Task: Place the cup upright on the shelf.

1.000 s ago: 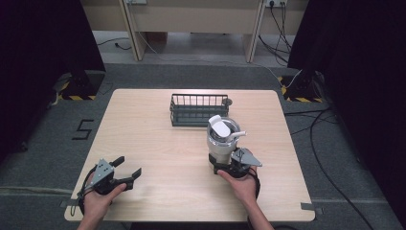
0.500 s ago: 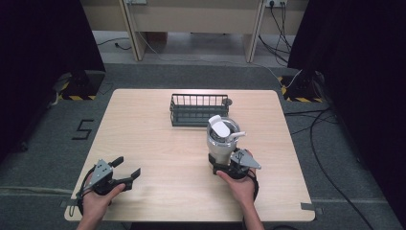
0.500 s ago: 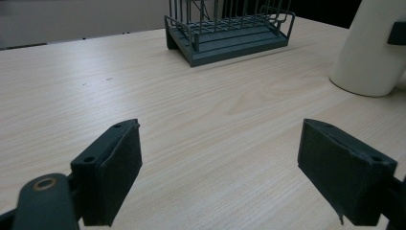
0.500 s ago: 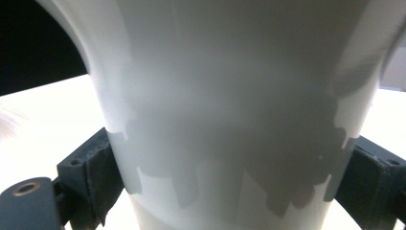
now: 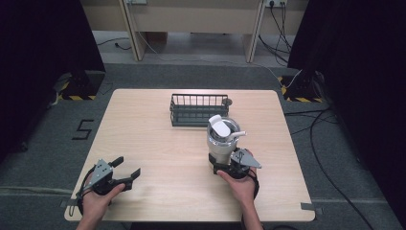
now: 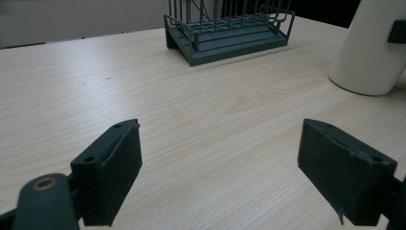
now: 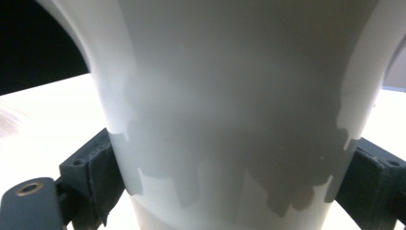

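Note:
A white tumbler [image 5: 221,139] with a lid and a side handle stands upright on the wooden table [image 5: 143,129], right of its middle. My right gripper [image 5: 222,165] reaches it from the near side, and both jaws press on its lower wall. In the right gripper view the tumbler [image 7: 230,96] sits between the two black pads [image 7: 103,172], which touch it on either side. My left gripper [image 5: 127,166] rests near the table's front left corner, its jaws wide apart with nothing between them [image 6: 234,167]. In the left gripper view the tumbler [image 6: 368,52] stands far right.
A dark wire basket [image 5: 199,109] stands at the back middle of the table, just behind the tumbler; it looks empty [image 6: 230,28]. Bare wood lies between the two grippers. Cables trail on the floor at the right.

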Demonstrator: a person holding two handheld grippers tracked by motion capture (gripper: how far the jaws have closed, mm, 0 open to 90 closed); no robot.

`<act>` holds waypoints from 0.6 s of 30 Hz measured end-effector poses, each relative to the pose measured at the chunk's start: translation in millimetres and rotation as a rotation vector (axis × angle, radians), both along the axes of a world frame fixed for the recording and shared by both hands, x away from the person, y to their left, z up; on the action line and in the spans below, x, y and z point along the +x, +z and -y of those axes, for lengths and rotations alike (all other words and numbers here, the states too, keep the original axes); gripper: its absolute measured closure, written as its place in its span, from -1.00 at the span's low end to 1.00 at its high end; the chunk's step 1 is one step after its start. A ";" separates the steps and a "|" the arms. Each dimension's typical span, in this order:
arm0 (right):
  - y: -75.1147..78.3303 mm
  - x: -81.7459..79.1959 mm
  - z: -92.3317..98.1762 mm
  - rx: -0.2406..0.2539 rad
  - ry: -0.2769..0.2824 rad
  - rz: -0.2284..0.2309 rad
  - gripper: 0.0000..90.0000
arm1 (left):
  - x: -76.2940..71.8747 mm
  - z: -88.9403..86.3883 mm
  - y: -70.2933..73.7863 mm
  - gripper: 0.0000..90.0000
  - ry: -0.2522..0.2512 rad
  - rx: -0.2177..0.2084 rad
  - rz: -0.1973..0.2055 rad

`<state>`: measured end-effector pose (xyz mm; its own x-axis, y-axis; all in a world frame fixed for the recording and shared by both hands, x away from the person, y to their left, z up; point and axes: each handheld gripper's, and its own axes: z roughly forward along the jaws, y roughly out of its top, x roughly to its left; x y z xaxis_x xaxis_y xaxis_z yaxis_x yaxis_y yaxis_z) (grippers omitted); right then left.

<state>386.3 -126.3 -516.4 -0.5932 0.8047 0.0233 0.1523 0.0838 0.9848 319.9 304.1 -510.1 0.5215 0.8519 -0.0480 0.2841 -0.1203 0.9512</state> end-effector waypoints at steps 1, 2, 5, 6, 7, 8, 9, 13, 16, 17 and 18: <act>-0.5 0.8 -0.6 0.006 -0.003 0.006 -0.76 | 0.2 0.1 -0.2 -0.68 0.000 -0.001 0.000; -0.5 0.8 -0.6 0.006 -0.003 0.006 -0.76 | 0.2 0.1 -0.2 -0.68 0.000 -0.001 0.000; -1.4 3.1 -1.9 0.018 0.000 0.010 -0.75 | 0.6 -0.2 -0.5 -0.68 0.001 -0.003 -0.002; -1.7 3.8 -2.3 0.023 0.002 0.009 -0.75 | 0.7 -0.4 -0.6 -0.68 0.001 -0.002 -0.002; -2.0 4.4 -2.6 0.025 0.002 0.013 -0.75 | 0.8 -0.7 -0.6 -0.68 0.006 0.002 0.004; -2.1 4.7 -2.9 0.029 0.001 0.012 -0.75 | 0.9 -0.8 -0.6 -0.68 0.006 0.002 0.004; -2.1 4.7 -2.9 0.029 0.001 0.012 -0.75 | 0.9 -0.8 -0.6 -0.68 0.006 0.002 0.004; -3.5 5.2 -5.0 0.046 0.000 0.017 -0.75 | 1.0 -1.1 -0.7 -0.68 0.005 -0.001 0.004; -2.9 5.1 -6.3 0.059 -0.002 0.018 -0.75 | 1.0 -1.3 -0.5 -0.68 0.005 -0.002 0.003; -2.2 5.6 -6.2 0.052 -0.002 0.025 -0.75 | 0.8 -0.9 -0.7 -0.68 0.001 -0.008 -0.002; -2.2 5.6 -6.2 0.052 -0.002 0.025 -0.75 | 0.8 -0.9 -0.7 -0.68 0.001 -0.008 -0.002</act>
